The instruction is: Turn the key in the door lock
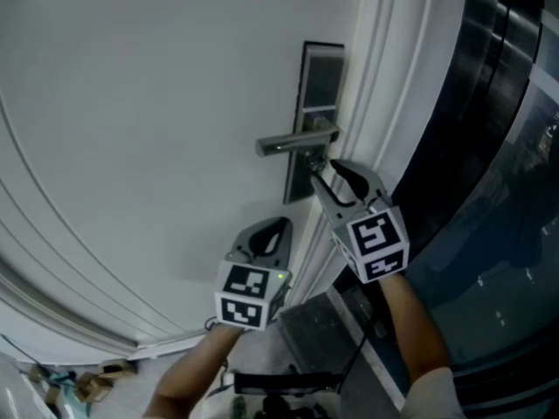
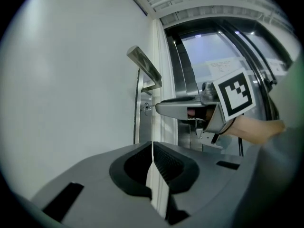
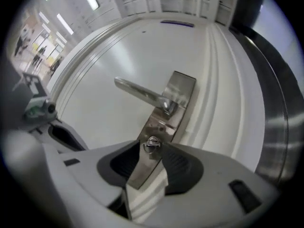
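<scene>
The key sticks out of the lock in the metal plate, just under the door handle, near the right edge of the door. The right claw is spread wide. The key sits between its two tips, and the pads do not squeeze it. The left claw is pressed together with nothing in it, close to the door but apart from the key.
</scene>
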A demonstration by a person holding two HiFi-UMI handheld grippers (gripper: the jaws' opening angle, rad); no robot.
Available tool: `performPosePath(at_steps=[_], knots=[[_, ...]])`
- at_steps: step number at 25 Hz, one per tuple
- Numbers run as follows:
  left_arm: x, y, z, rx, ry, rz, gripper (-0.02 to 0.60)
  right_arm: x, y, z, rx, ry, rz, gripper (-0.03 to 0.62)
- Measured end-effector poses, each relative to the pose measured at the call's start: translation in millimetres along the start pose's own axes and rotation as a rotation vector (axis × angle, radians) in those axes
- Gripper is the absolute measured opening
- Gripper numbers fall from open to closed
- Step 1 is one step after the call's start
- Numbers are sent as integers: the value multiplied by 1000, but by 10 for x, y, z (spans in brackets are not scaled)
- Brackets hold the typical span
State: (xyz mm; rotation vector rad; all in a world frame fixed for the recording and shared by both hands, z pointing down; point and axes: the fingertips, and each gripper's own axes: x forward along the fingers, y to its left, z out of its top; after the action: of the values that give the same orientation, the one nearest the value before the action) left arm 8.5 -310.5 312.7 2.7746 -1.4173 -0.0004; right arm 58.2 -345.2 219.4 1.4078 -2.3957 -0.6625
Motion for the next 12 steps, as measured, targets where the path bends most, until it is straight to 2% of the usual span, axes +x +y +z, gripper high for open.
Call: performPosePath(at_steps=[4, 7, 10, 12], knots=[[-9, 7, 0, -1, -2, 3, 18, 67, 120, -8, -342, 50, -41, 156], [-8, 13, 9, -3, -3, 6, 18, 135, 136, -37, -549, 88, -85, 156], [-26, 23, 31, -3, -7, 8, 18, 211, 122, -66, -687, 128, -119, 156], [-31, 32, 35, -3, -8, 8, 18, 242, 107, -85, -720, 139, -125, 128]])
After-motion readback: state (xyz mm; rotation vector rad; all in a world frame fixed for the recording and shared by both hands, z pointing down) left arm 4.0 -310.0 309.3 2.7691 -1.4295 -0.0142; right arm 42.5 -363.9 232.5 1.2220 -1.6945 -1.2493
